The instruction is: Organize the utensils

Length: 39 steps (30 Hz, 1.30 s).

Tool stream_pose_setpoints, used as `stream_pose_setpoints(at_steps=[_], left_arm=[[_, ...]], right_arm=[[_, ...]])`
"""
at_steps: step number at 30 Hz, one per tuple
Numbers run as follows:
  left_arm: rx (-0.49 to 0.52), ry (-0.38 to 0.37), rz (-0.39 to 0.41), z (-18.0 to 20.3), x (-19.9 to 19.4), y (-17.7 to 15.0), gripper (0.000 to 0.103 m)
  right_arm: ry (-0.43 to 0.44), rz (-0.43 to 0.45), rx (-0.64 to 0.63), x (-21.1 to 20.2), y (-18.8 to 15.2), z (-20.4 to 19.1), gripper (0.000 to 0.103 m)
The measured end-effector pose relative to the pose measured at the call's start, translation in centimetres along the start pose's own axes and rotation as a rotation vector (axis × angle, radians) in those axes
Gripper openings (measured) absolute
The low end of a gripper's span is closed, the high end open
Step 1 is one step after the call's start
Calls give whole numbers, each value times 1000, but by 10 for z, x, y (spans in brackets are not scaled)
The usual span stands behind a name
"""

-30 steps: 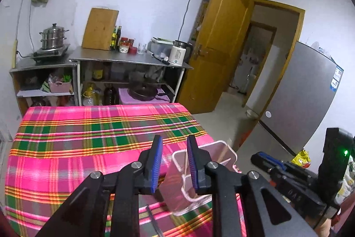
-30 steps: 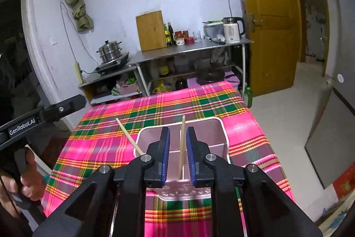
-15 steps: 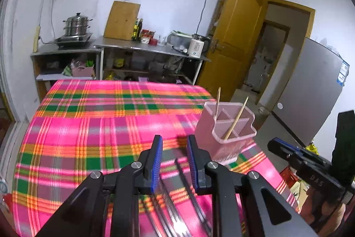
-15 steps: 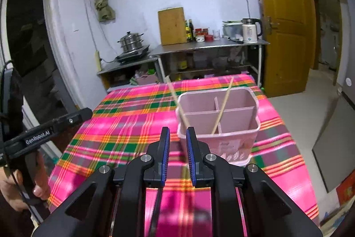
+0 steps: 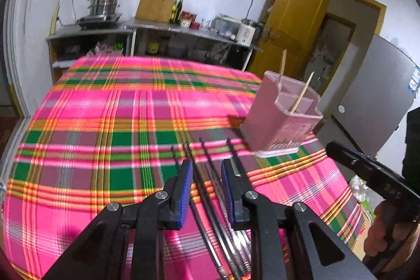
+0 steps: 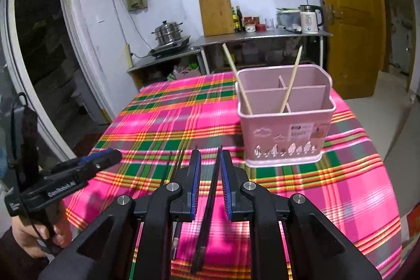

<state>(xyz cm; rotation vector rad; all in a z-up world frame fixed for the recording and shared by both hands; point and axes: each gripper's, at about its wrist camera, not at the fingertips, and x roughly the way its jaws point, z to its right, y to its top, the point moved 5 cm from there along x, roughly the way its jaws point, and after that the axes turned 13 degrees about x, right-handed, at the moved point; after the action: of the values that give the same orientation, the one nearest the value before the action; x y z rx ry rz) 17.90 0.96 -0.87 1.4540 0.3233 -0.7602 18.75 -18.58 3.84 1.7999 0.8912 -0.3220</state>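
Behind our work surface stands a white-walled kitchen with a steel shelf unit (image 6: 262,37), a wooden cutting board (image 6: 216,13) leaning on the wall, a stacked steel steamer pot (image 6: 168,32), a white electric kettle (image 6: 309,19) and a yellow wooden door (image 6: 346,12). We work over a table covered by a pink, green and orange plaid cloth (image 5: 105,122).

On the far right part of that cloth stands a pink plastic utensil holder with inner dividers (image 6: 284,122), upright. Two light wooden chopsticks (image 6: 290,80) lean in its front compartments, one tilted left and one tilted right, their tops well above the rim.

Several dark, thin chopsticks (image 5: 207,175) lie on the cloth nearer to us, roughly side by side, their tips pointing toward the holder but apart from it.

Our left gripper (image 5: 206,185) hangs over these dark sticks with its blue-padded jaws parted; at least one stick runs beneath the gap, and nothing is clamped.

Our right gripper (image 6: 210,183) has its jaws parted too. One dark chopstick runs lengthwise through the gap, close to the right pad (image 6: 226,188); we cannot tell whether it touches.
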Motion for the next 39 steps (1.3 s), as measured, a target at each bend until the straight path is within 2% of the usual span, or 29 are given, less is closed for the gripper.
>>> stream_pose_setpoints(at_steps=[11,15,19,22,24,27,32,39], left_arm=[[-84,4,-149,-22,70,-34,22],[-85,12,-183,-22,88,-40,22],[-47,39,-174,-21,95,-36,21],[-11,63,-178,-24,96,-34,8],[-21,47,-177,-28,95,-34,8],[-10,72,-182,-37,92,-34,8],[-19,69,-187,-51,87,-37,8],[-68,46,-194,-69,83,-39,8]], right_arm=[[13,-87,-11,34,-24,-2,16],[13,-118,-10,48,-31,-1,16],[9,-144,-5,61,-36,1,15],[2,-160,0,71,-37,1,15],[-1,-171,-3,79,-38,-1,15],[-8,-193,-11,94,-38,-5,15],[-11,-237,-41,123,-41,-17,15],[-38,-288,-62,160,-42,-22,15]])
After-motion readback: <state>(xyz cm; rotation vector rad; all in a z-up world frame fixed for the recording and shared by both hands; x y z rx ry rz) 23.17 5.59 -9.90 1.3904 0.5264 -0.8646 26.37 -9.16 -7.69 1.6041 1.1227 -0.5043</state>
